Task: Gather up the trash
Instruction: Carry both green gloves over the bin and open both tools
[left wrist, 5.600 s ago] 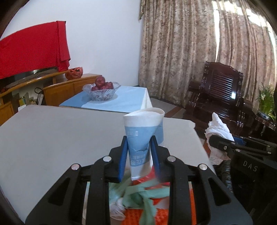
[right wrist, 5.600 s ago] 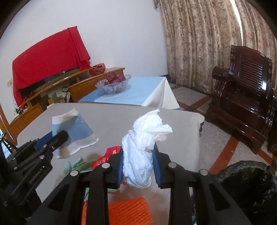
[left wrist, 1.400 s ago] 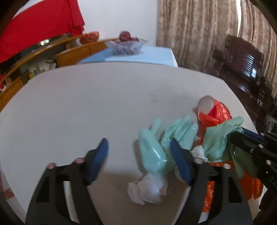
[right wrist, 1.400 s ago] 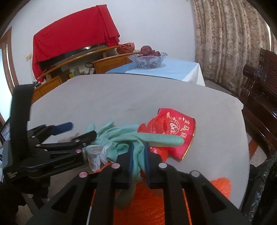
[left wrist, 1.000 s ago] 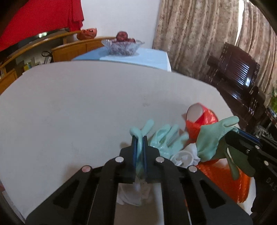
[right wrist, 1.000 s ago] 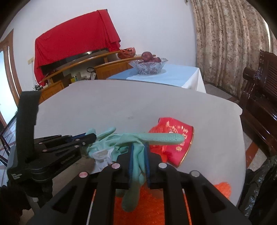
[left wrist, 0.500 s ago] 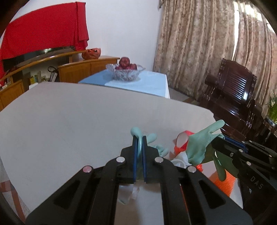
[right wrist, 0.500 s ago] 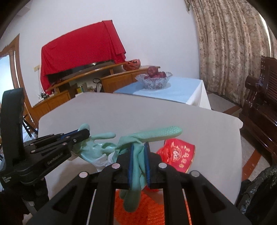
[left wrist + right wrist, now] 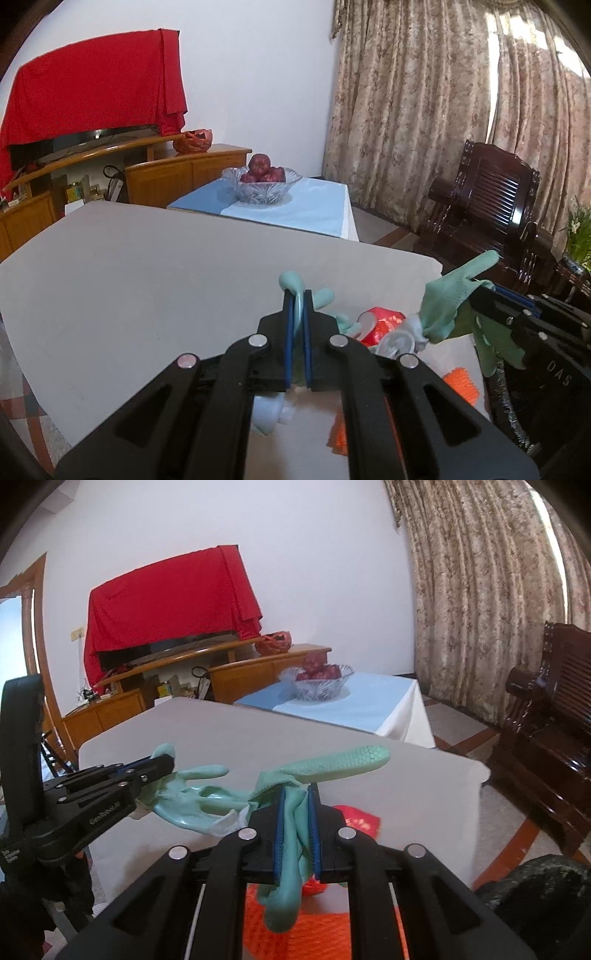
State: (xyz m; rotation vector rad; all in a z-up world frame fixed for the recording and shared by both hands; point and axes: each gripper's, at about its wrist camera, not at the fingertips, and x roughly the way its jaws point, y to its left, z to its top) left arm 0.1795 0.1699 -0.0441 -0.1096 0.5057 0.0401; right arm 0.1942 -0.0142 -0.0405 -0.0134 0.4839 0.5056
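Grey tabletop [image 9: 147, 266] fills the foreground, curtains [image 9: 424, 110] behind. Left glove [image 9: 192, 801], green rubber, is pinched in the left gripper [image 9: 297, 295], lifted off the table. Right glove [image 9: 332, 764] is clamped in the right gripper [image 9: 296, 794], one finger jutting forward above it. Red packet [image 9: 380, 321] lies just right of the left gripper's tips. "DAS" is lettered on the right gripper's body; the left reads "GenRobot.AI".

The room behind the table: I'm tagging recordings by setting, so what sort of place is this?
Most likely a home living room: a carved dark wooden armchair before long patterned curtains, a wooden TV cabinet, and a glass bowl of red fruit on a cloth-covered side table.
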